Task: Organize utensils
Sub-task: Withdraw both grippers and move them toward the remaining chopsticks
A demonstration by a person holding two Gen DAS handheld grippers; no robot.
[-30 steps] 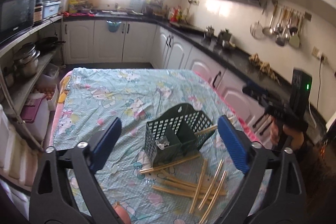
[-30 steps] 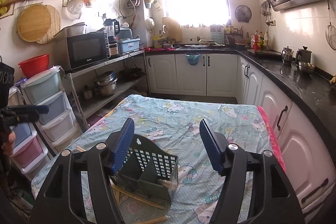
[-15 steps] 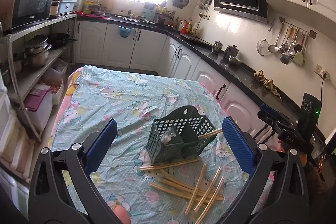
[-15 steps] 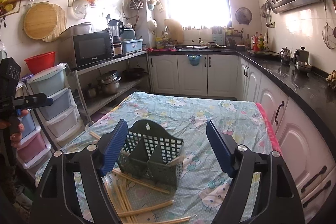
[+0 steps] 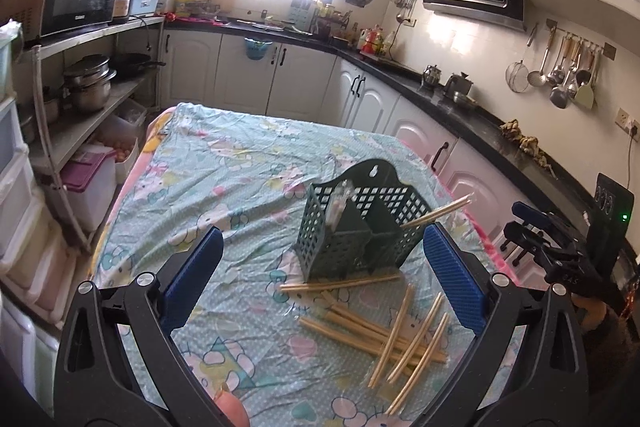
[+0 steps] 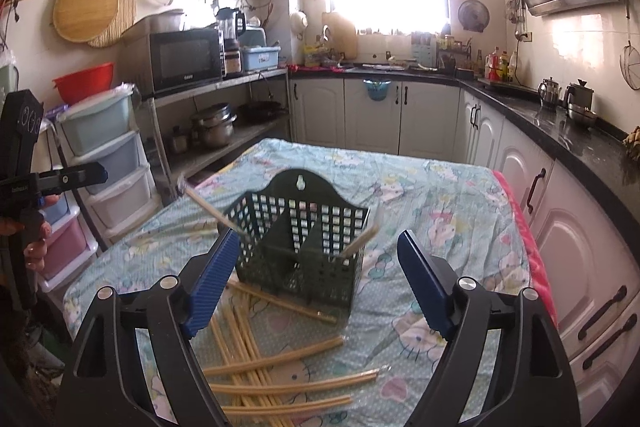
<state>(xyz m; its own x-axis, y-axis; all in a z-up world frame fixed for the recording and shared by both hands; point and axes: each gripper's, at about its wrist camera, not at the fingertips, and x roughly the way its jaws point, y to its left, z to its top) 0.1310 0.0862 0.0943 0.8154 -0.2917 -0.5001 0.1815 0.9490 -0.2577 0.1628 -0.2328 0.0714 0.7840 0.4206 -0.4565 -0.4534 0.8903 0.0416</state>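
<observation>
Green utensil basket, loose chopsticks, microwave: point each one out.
Green utensil basket (image 6: 294, 269): right wrist view, front mesh wall.
Loose chopsticks (image 6: 276, 361): right wrist view, mid-shaft of one on the cloth.
Microwave (image 6: 182, 57): right wrist view, door glass.

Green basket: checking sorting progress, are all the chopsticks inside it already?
No, most chopsticks lie loose on the tablecloth before the green basket.

The right hand-held gripper's fingers (image 6: 208, 283) are hiding part of the chopsticks (image 6: 280, 383); the lower edge is cropping more.

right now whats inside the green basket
Two chopsticks lean out of the green basket, one in each side compartment. Its floor is mostly hidden behind the mesh walls.
</observation>
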